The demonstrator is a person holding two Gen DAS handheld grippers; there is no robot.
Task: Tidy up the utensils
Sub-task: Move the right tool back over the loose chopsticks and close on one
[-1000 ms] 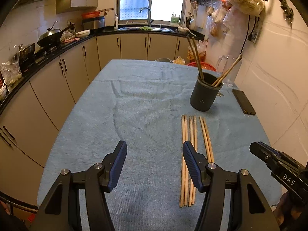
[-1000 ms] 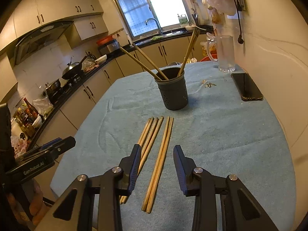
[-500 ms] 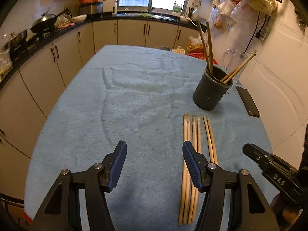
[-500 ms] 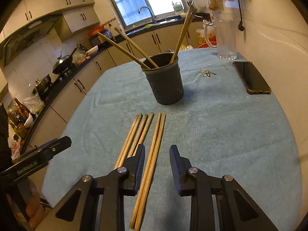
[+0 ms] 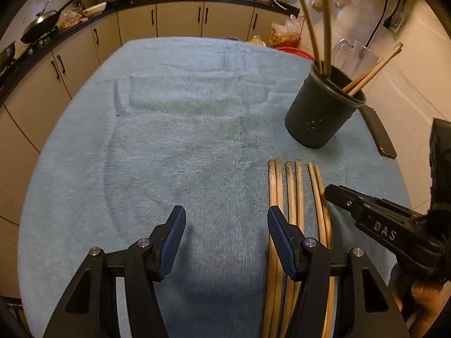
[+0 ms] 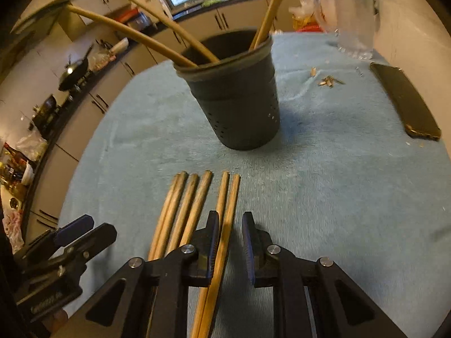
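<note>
Several wooden chopsticks point(image 5: 293, 191) point(image 6: 194, 197) lie side by side on the blue towel point(image 5: 197, 140). Behind them stands a dark perforated holder point(image 5: 318, 118) point(image 6: 242, 107) with several chopsticks leaning in it. My right gripper point(image 6: 230, 217) hangs low over the rightmost pair point(image 6: 229, 186). Its jaws are closing with one chopstick of that pair between them, and a gap shows beside the right pad. My left gripper point(image 5: 225, 214) stands open over bare towel, its right finger just above the leftmost chopsticks. Nothing is between its fingers.
A dark phone point(image 6: 406, 104) point(image 5: 377, 132) lies at the towel's right edge. A clear glass jug point(image 6: 352, 14) stands at the back right, with small scraps point(image 6: 328, 80) near it. Kitchen cabinets and a counter run along the left and the back.
Both grippers have come forward and down toward the lying chopsticks. The right jaws have narrowed around the rightmost pair. The left jaws keep the same width.
</note>
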